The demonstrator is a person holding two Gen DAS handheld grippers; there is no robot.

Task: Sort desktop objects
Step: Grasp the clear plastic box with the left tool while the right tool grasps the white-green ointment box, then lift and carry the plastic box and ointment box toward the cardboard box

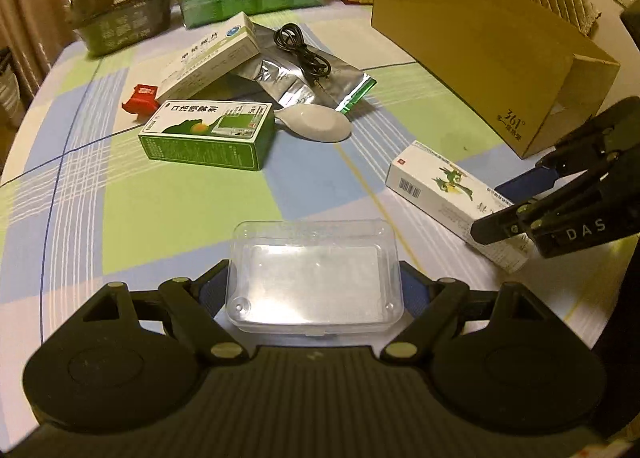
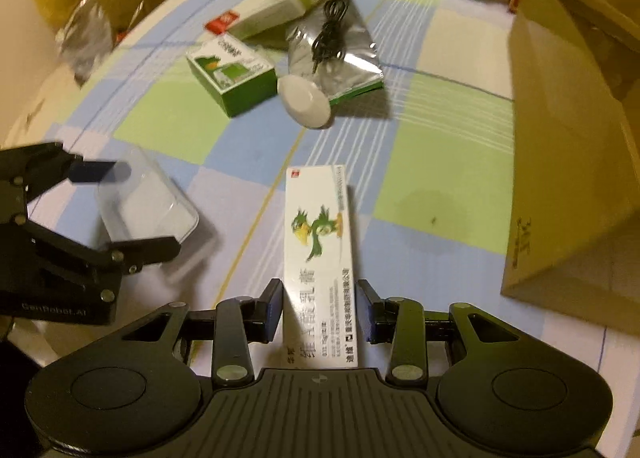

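The sorting task appears to be at an early stage. The cardboard box (image 1: 480,54) stands open at the right side of the table (image 1: 160,198); its interior is not visible, so what it already holds cannot be told.

The left gripper (image 1: 314,290) straddles the clear plastic case (image 1: 314,278), which rests on the table. The jaws stand at either side of the case, at or very near its walls; whether they clamp it cannot be told.

The right gripper (image 2: 320,312) straddles the near end of the white ointment box (image 2: 320,250), which lies flat on the table near the cardboard box. The left pad sits against the carton edge, while a narrow gap shows at the right pad. The jaws are judged open and not yet gripping.

Remaining items lie clustered mid-table, well apart from both grippers:
- green medicine box (image 1: 208,136)
- white spoon (image 1: 316,124), just beside the green medicine box
- silver foil pouch (image 1: 308,78), carrying the black cable (image 1: 304,50)
- long white carton (image 1: 208,58)
- small red packet (image 1: 140,98)

None of these is seen sorted. Most of the task is therefore judged outstanding.
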